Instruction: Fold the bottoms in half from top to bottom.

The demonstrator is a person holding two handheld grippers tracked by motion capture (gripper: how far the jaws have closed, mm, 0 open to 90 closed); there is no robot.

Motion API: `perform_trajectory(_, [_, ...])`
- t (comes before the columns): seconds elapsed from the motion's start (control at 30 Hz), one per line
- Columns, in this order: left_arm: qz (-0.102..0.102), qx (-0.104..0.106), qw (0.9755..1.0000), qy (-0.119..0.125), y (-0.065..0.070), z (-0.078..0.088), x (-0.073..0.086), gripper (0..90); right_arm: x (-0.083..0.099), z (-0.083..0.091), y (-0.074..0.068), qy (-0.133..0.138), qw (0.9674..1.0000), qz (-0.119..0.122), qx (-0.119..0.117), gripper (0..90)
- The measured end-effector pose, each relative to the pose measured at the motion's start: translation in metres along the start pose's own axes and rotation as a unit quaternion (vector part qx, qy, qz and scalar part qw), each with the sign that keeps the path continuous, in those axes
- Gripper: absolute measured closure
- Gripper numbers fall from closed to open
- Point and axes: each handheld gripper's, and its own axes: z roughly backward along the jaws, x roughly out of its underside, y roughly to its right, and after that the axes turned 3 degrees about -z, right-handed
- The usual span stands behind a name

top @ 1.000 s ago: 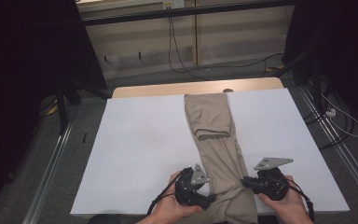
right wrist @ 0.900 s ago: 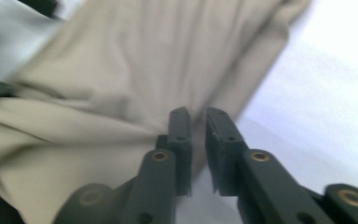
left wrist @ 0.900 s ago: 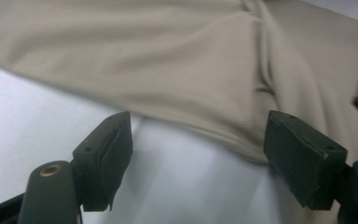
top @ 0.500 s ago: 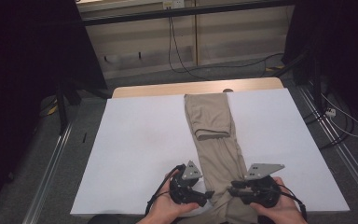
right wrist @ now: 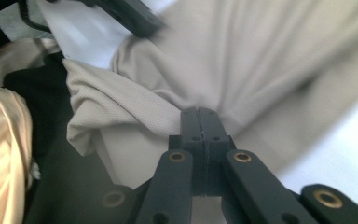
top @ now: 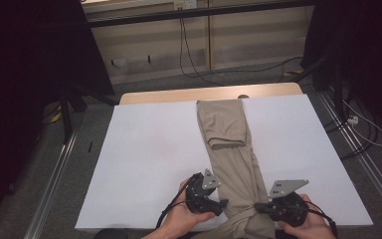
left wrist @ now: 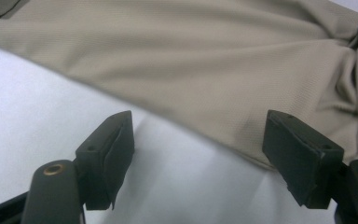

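Your right gripper (top: 261,206) has just pinched shut on the near end of the tan trousers (top: 231,149) lying lengthwise mid-table, your left gripper (top: 224,203) gapes empty beside them, folding barely begun.

on the white rectangular table top (top: 144,164) i count one pair of beige fabric trousers (top: 229,144). two black two-jaw grippers sit at its near edge: my left gripper (top: 224,204), my right gripper (top: 258,206).
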Motion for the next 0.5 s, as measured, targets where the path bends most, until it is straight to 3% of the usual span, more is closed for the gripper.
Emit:
perform_trajectory(0.1, [0.001,-0.002,1.0,-0.001,0.0,0.0,0.0,25.2,0.005,0.008,0.004,0.005,0.9999,-0.009,-0.002,90.0])
perform_trajectory(0.17, [0.001,-0.001,1.0,-0.002,0.0,0.001,0.0,25.2,0.006,0.01,0.002,0.006,1.0,0.001,0.003,90.0])
perform_trajectory(0.2, [0.005,-0.001,1.0,-0.001,0.001,0.001,0.0,25.2,0.007,0.011,0.002,0.004,0.9999,0.004,0.015,90.0])
perform_trajectory(0.23, [-0.004,0.0,1.0,-0.003,0.0,0.002,0.001,25.2,0.007,0.01,0.001,-0.001,0.9997,0.003,0.025,90.0])
perform_trajectory(0.27, [0.002,0.003,1.0,0.0,0.002,0.002,0.001,25.2,0.008,0.008,0.001,-0.007,0.9996,-0.001,0.026,90.0])
perform_trajectory(0.33, [-0.006,0.006,0.9999,-0.006,0.004,0.003,0.001,25.1,0.007,0.006,0.003,-0.02,0.9992,-0.016,0.029,89.9])
perform_trajectory(0.4, [-0.006,0.015,0.9999,-0.005,0.008,0.005,0.002,25.1,0.006,0.007,0.007,-0.023,0.9985,-0.04,0.03,79.6])
perform_trajectory(0.43, [-0.012,0.021,0.9997,-0.007,0.011,0.006,0.003,24.2,0.007,0.008,0.01,-0.019,0.9973,-0.052,0.049,73.4])
perform_trajectory(0.5, [-0.019,0.028,0.9993,-0.013,0.015,0.008,0.004,23.8,0.004,0.009,0.014,-0.004,0.9977,-0.061,0.031,71.1])
